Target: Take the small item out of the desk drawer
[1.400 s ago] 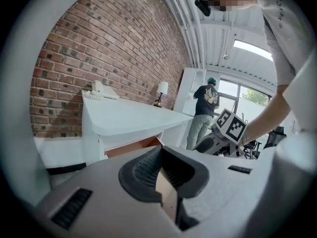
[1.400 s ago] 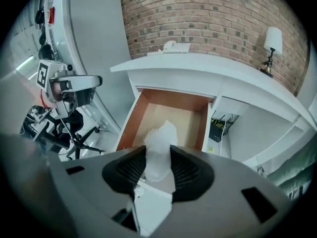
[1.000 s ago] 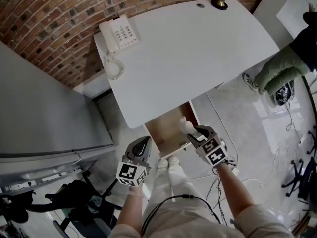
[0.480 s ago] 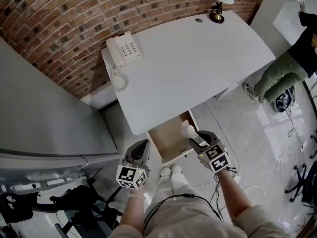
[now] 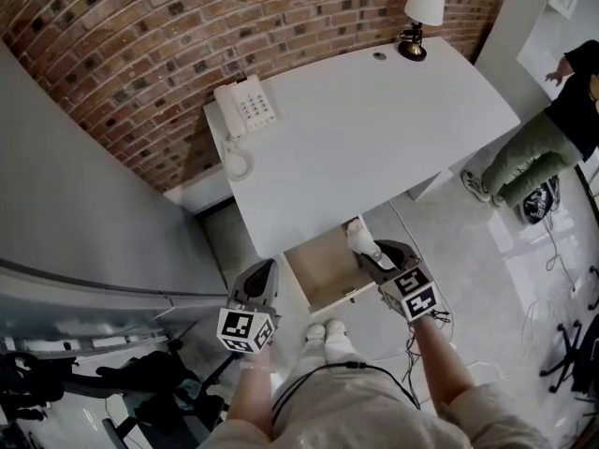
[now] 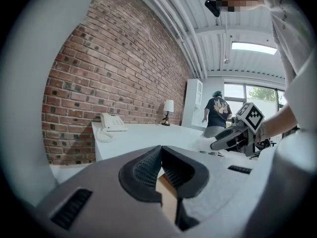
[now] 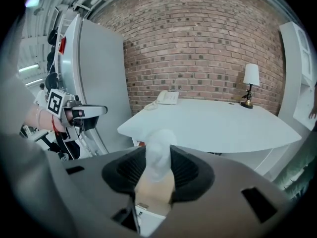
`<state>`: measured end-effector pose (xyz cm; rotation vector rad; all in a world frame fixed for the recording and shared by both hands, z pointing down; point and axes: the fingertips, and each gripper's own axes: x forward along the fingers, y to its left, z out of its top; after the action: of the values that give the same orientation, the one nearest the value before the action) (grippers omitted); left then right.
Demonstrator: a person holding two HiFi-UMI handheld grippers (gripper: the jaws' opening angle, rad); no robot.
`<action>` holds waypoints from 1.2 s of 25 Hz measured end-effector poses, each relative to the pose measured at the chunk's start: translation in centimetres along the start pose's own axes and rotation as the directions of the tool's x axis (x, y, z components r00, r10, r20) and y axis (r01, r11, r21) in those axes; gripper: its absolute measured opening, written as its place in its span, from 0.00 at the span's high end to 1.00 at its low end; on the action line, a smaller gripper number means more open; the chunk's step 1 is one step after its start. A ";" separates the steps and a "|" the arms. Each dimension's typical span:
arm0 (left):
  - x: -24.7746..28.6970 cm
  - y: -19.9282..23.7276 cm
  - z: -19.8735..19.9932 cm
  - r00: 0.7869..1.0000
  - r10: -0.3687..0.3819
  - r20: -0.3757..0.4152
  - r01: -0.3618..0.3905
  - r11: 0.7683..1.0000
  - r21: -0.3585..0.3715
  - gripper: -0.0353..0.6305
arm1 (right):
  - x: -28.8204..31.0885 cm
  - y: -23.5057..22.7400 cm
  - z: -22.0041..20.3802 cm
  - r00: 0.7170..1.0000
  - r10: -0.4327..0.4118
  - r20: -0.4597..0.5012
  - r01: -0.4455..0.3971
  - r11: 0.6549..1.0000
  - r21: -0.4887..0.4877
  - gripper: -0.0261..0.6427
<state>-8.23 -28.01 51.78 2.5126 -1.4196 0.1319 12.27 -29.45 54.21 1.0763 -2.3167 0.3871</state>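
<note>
- Red brick wall (image 5: 140, 54) backs a white desk with a rounded top (image 5: 374, 129); a tall grey panel (image 5: 84, 223) stands to its left.
- On the desk, a white corded telephone (image 5: 246, 107) sits at the left rear corner, and a small lamp with a white shade (image 5: 421, 12) at the far right corner.
- A light wooden drawer (image 5: 318, 274) is pulled out from under the desk's front edge, with its pale floor showing.
- The right gripper (image 5: 368, 251) clamps a small whitish soft-looking item (image 5: 358, 238) between its ribbed pads (image 7: 185, 172). The item is over the drawer's right side, close to the desk edge.
- The left gripper (image 5: 265, 269) hangs left of the drawer with its jaw tips together and nothing between them.
- A person in a dark top and green trousers (image 5: 543, 129) stands on the glossy floor at the right.
</note>
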 end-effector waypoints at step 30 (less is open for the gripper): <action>-4.9 3.0 8.5 0.976 0.154 0.155 -0.161 0.986 0.035 0.94 | -4.3 -0.2 9.1 0.960 -0.077 0.269 0.083 0.997 -0.008 0.73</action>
<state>-13.73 -27.65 43.09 2.4918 -1.6945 0.0022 11.43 -31.27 44.37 1.2762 -2.4949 0.1957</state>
